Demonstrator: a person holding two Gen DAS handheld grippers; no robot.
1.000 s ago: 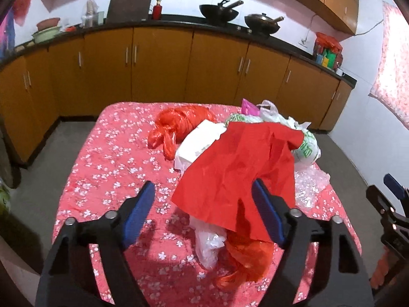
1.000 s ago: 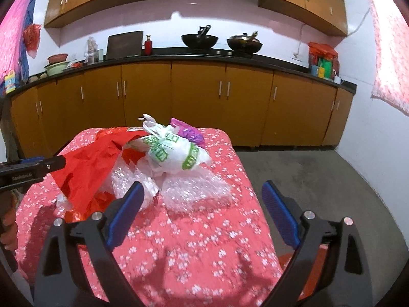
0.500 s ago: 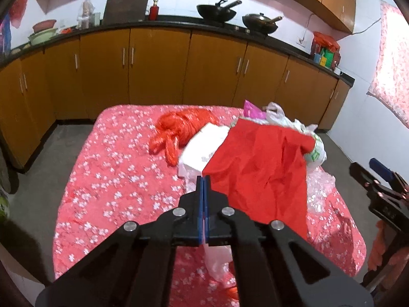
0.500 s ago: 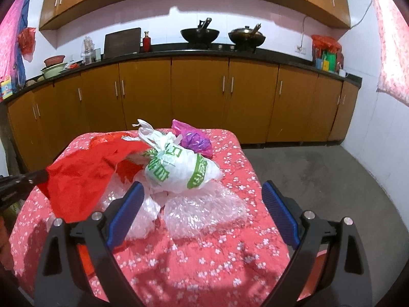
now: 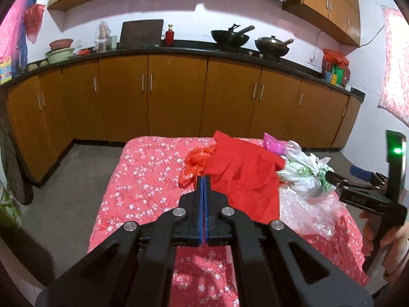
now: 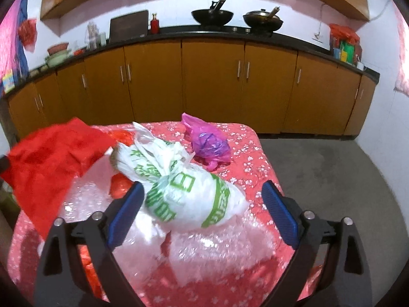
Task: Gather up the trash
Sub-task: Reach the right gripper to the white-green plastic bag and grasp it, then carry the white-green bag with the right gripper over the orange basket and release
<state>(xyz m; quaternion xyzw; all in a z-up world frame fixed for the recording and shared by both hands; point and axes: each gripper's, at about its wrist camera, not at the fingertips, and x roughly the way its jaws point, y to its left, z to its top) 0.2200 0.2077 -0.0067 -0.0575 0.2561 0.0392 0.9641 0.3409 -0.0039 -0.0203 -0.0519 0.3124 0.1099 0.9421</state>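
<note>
**Trash pile on the table, both tongs at work**

Nearest, left tongs point(image 5: 203, 181) pressed together on the edge of the red sheet point(image 5: 242, 174), holding it raised, likely to bare what lies under it. Alongside, right tongs point(image 6: 203, 186) spread wide about the white bag point(image 6: 184, 194), far pad clear of it, seemingly lined up for a grab. Knotted shut and bulging atop bubble wrap point(image 6: 204, 250), contents hidden. Farther back on the flowered table point(image 5: 143, 174), pink bag point(image 6: 207, 140) with something purple showing through.
</note>
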